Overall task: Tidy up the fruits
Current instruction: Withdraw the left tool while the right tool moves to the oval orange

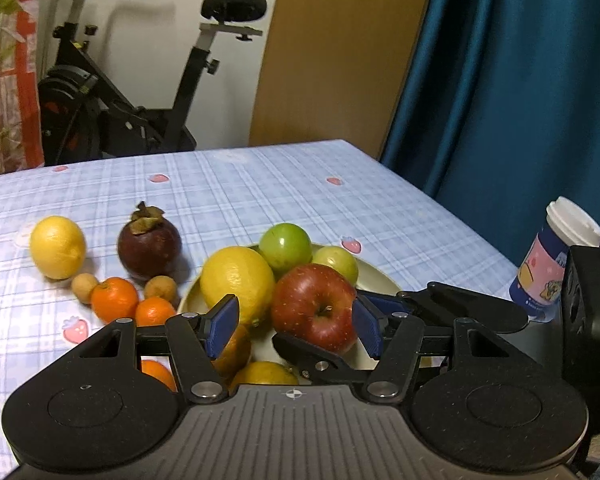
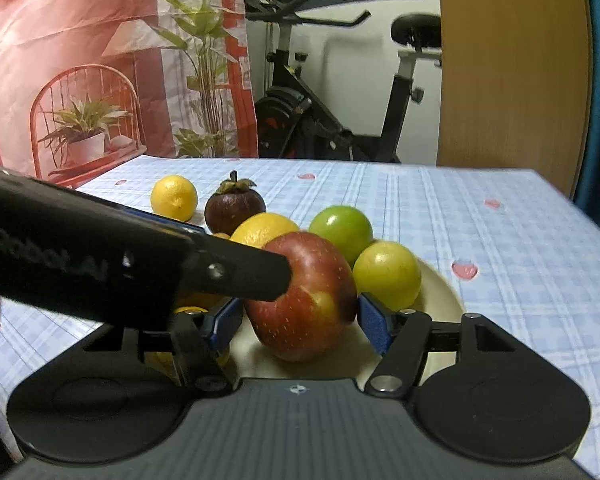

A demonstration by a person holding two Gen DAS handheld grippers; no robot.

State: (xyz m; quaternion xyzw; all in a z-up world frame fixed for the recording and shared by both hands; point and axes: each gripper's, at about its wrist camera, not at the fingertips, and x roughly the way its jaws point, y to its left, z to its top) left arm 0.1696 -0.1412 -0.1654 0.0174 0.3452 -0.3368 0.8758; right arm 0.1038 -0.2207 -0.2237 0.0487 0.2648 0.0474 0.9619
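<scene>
A red apple rests on the cream plate, with a lemon, a green fruit and a yellow-green fruit behind it. My right gripper is open, its blue pads close on either side of the apple with a thin gap at the left pad. Its black fingers reach in from the right in the left wrist view. My left gripper stands open above the plate's near edge, holding nothing. One of its fingers crosses in front of the apple.
On the checked cloth left of the plate lie a lemon, a mangosteen, two longans, and small oranges, with more under my left gripper. A lidded paper cup stands at the table's right edge. An exercise bike is behind.
</scene>
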